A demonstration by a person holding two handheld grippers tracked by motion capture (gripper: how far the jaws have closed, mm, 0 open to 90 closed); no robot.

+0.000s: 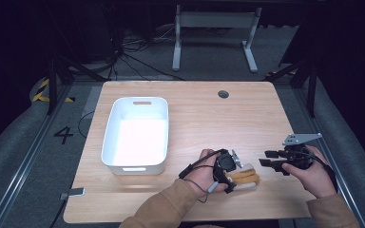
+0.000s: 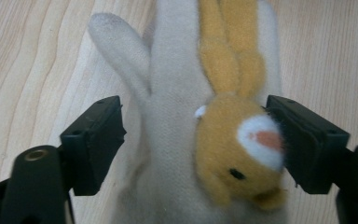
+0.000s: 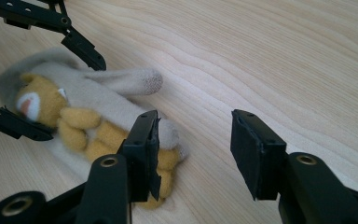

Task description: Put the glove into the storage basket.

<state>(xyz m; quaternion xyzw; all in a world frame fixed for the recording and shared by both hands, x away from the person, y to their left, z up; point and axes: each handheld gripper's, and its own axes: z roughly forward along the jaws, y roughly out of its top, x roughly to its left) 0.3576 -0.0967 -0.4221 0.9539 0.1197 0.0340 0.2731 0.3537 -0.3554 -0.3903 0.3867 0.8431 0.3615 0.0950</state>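
A small plush animal (image 1: 247,176), yellow with a cream body and long ears, lies on the wooden table (image 1: 204,118) near its front edge. My left gripper (image 1: 235,175) reaches over it from the left. In the left gripper view the plush animal (image 2: 177,93) sits between the jaws of my left gripper (image 2: 193,140); the left pad stands clear of it and the right pad is at the fur of the head. My right gripper (image 1: 264,158) hovers just right of the toy, open. In the right gripper view nothing lies between the jaws of my right gripper (image 3: 193,140), and the plush animal (image 3: 74,112) lies to their left.
A white plastic bin (image 1: 109,137) with handle slots stands on the left half of the table. A round cable hole (image 1: 223,94) is near the far edge. Beyond the table are a desk frame and cables on the floor.
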